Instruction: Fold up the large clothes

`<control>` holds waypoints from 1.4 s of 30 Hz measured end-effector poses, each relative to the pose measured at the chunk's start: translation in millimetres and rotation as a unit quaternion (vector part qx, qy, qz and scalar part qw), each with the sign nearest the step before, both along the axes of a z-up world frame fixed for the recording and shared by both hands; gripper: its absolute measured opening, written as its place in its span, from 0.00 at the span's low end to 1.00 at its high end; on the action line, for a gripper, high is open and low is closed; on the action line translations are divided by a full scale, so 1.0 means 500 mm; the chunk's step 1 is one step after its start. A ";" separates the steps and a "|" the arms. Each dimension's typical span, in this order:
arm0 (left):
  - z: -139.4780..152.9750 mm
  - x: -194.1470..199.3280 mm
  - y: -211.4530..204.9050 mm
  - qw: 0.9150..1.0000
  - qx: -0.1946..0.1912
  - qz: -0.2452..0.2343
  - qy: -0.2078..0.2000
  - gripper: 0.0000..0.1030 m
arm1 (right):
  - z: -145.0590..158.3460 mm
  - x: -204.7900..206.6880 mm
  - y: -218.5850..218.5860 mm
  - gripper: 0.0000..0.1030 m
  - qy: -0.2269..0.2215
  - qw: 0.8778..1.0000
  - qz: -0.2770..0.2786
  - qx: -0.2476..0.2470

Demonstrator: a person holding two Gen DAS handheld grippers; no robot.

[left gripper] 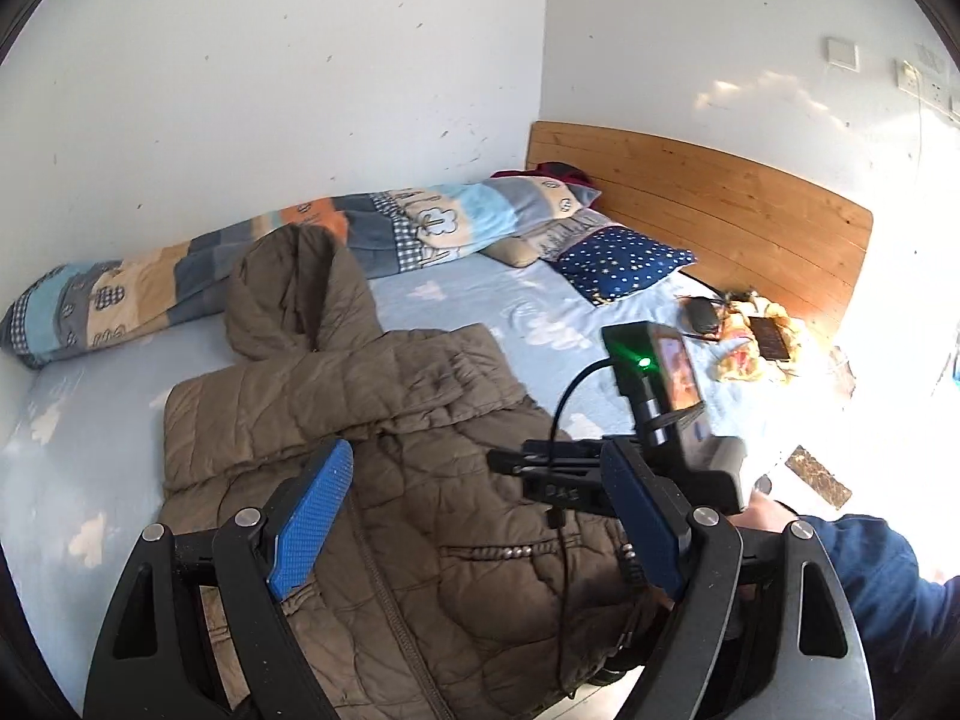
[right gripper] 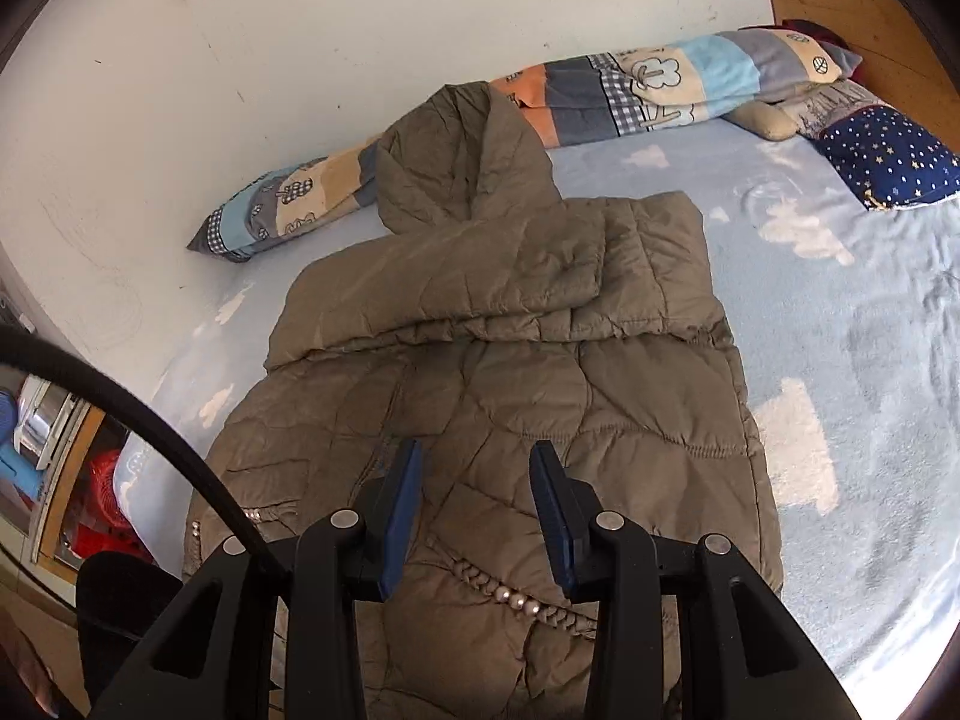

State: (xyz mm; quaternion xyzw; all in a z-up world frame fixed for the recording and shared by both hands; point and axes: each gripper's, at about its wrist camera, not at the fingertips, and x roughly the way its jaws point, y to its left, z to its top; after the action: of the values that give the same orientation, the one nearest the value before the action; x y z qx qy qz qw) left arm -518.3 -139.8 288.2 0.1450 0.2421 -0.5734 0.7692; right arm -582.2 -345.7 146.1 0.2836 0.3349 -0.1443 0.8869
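Observation:
A brown quilted hooded jacket (left gripper: 372,420) (right gripper: 510,360) lies flat on the bed, its hood toward the wall and a sleeve folded across the chest. My left gripper (left gripper: 477,450) hovers above its lower half, open wide with nothing between the blue pads (left gripper: 312,516). In the right wrist view my right gripper (right gripper: 477,450) also hangs over the jacket's front, partly open with only air between its fingers. The right tool's camera unit (left gripper: 660,372) shows in the left wrist view, held by a hand (left gripper: 768,516) in a blue sleeve (left gripper: 870,570).
The bed has a light blue cloud-print sheet (right gripper: 840,330). A rolled patchwork quilt (left gripper: 180,282) lies along the white wall. A navy star pillow (left gripper: 618,261) rests by the wooden headboard (left gripper: 720,204). Small items on a yellow cloth (left gripper: 750,342) sit near the bed's edge. A black cable (right gripper: 150,414) crosses the left.

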 end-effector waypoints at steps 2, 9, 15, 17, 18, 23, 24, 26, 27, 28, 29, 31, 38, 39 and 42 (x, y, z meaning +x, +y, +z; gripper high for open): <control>0.030 -0.022 -0.015 1.000 -0.010 -0.017 -0.006 0.81 | 0.003 -0.005 -0.006 0.39 -0.022 1.000 0.007 0.021; 0.079 -0.036 -0.062 0.999 -0.015 -0.037 -0.019 0.81 | -0.013 -0.002 -0.024 0.40 -0.031 0.998 0.000 0.059; 0.032 0.048 -0.088 1.000 0.003 -0.001 0.022 0.81 | -0.020 0.017 -0.036 0.40 -0.028 0.997 -0.004 0.069; 0.014 0.076 -0.087 0.999 0.005 0.014 0.032 0.81 | -0.027 0.022 -0.043 0.40 -0.022 0.997 -0.007 0.074; 0.007 0.087 -0.085 0.999 0.007 0.019 0.036 0.81 | -0.030 0.025 -0.046 0.40 -0.020 0.997 -0.008 0.078; -0.017 0.145 -0.079 0.997 0.014 0.048 0.056 0.81 | -0.037 0.050 -0.048 0.40 -0.013 0.996 -0.004 0.087; -0.018 0.153 -0.079 0.997 0.013 0.051 0.058 0.81 | -0.038 0.054 -0.045 0.40 -0.011 0.996 -0.001 0.086; -0.022 0.173 -0.084 0.996 0.013 0.057 0.067 0.81 | -0.040 0.059 -0.043 0.40 -0.007 0.996 0.004 0.084; -0.024 0.183 -0.087 0.996 0.012 0.060 0.070 0.81 | -0.041 0.059 -0.043 0.40 -0.007 0.996 0.003 0.085; -0.026 0.190 -0.089 0.995 0.012 0.064 0.072 0.81 | -0.043 0.060 -0.044 0.40 -0.007 0.996 0.001 0.088; -0.029 0.200 -0.092 0.995 0.009 0.065 0.075 0.81 | -0.046 0.060 -0.045 0.40 -0.005 0.996 -0.001 0.091; -0.034 0.211 -0.098 0.995 0.010 0.065 0.074 0.81 | -0.052 0.061 -0.045 0.40 -0.002 0.995 -0.004 0.098; -0.054 0.289 -0.114 0.993 0.021 0.090 0.078 0.81 | -0.057 0.070 -0.048 0.40 0.003 0.995 0.004 0.100; -0.059 0.303 -0.117 0.992 0.022 0.096 0.082 0.81 | -0.059 0.069 -0.050 0.40 0.004 0.995 0.001 0.102; -0.072 0.342 -0.126 0.990 0.034 0.107 0.084 0.81 | -0.060 0.071 -0.059 0.40 0.004 0.995 -0.005 0.102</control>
State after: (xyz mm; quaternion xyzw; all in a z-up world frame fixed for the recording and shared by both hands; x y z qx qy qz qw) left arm -347.3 -202.6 252.3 0.0958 0.3392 -0.4897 0.7975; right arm -546.5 -375.1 116.0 0.3738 0.3497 -0.1150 0.8513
